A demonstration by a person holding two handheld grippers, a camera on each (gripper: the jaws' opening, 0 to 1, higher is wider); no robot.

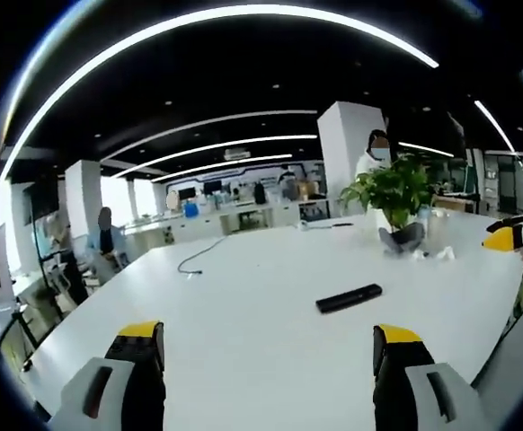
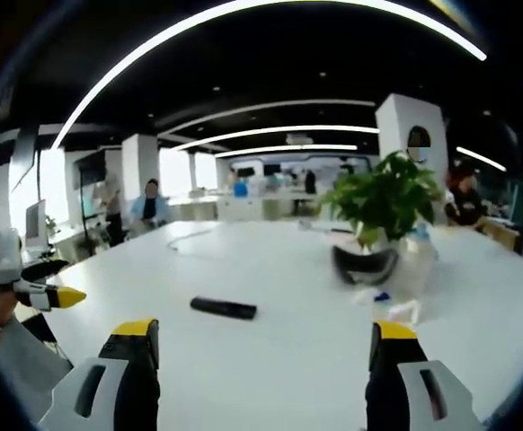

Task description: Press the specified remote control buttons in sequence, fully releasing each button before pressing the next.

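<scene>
Remote control, a slim black bar [image 1: 349,297], lies flat on the white table [image 1: 243,314], ahead of both grippers, touching neither. Left gripper [image 1: 266,346] and right gripper [image 2: 263,341] stand apart, holding nothing.

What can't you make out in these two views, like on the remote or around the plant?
- Remote control: its buttons are too small to read in either view.
- Dark object at the plant's base: blurred in the right gripper view, so what it is stays unclear.
- Small items beside it: too small and blurred to name.
- Right gripper in the left gripper view: cut off by the picture's edge.
- Cable: its far end is too small to follow.
</scene>
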